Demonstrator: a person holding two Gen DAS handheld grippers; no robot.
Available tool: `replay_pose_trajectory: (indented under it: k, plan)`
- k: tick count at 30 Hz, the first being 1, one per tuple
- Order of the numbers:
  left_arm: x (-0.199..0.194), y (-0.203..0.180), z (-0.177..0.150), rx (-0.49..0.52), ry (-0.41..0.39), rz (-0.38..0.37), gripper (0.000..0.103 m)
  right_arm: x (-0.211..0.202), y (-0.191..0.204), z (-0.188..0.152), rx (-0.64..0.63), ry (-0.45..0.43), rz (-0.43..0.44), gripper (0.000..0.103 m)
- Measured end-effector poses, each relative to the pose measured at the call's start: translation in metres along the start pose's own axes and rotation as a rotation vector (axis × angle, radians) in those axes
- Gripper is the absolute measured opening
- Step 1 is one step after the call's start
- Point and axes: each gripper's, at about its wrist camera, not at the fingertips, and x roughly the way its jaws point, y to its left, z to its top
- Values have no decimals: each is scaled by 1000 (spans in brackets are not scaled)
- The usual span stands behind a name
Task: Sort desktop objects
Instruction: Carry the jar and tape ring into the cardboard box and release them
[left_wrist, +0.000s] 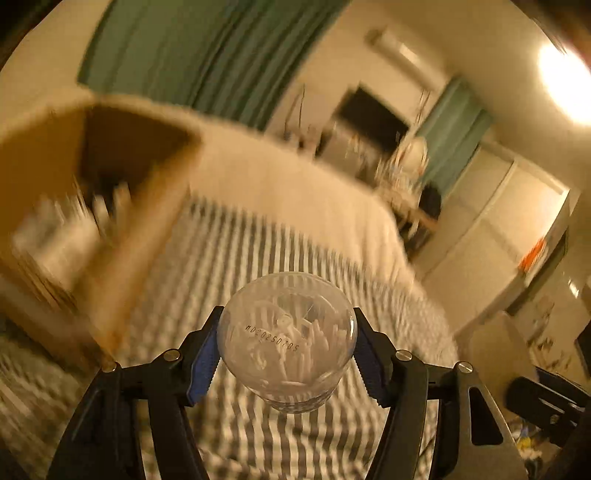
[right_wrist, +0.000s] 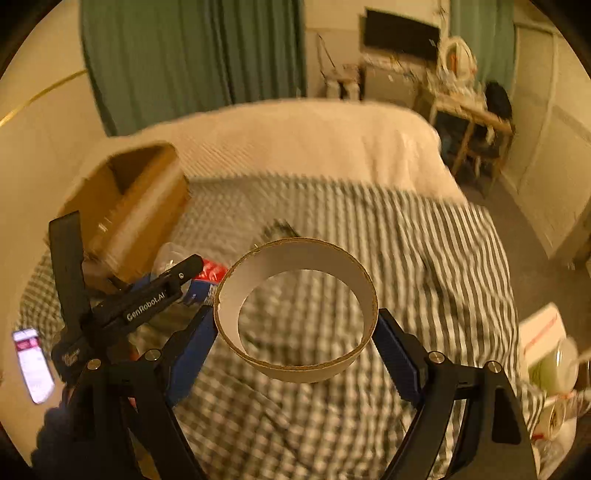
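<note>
My left gripper (left_wrist: 287, 347) is shut on a clear plastic jar (left_wrist: 287, 332) and holds it above the striped bed cover (left_wrist: 258, 240). An open cardboard box (left_wrist: 92, 192) stands to the left, blurred, with items inside. My right gripper (right_wrist: 295, 332) is shut on a cardboard tape ring (right_wrist: 295, 314), held above the checked bed cover (right_wrist: 406, 258). The left gripper (right_wrist: 177, 275) shows at the left in the right wrist view, beside the box (right_wrist: 129, 199). A red item (right_wrist: 210, 275) lies behind it.
A white blanket (right_wrist: 295, 140) covers the far half of the bed. A phone (right_wrist: 33, 365) lies at the left. A white box and bottles (right_wrist: 550, 354) sit at the right edge. A desk with clutter (right_wrist: 461, 99) stands behind the bed.
</note>
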Motion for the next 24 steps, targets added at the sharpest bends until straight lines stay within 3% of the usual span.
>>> replay_pose_trajectory:
  k: [7,11,14,19,21,24]
  plan:
    - [-63,63,70,-117,-224,35,66,-14,71,58,-85,-114,93,84]
    - [-87,99,95,-157,-321,149,66,9,129,101,-144,-128,204,84]
    - [-81,119,99,-147,-312,291,66,36,174,116,-214,-104,256,84]
    - [-60,137,101,-133,-250,403,66,84,217,137,-250,-44,329,85]
    - [-53,139,102,-113,-224,426,71,94,226,143,-284,-36,318,86]
    - [-57,128,96,-87,-217,470,84,92,226,147,-305,-88,227,94]
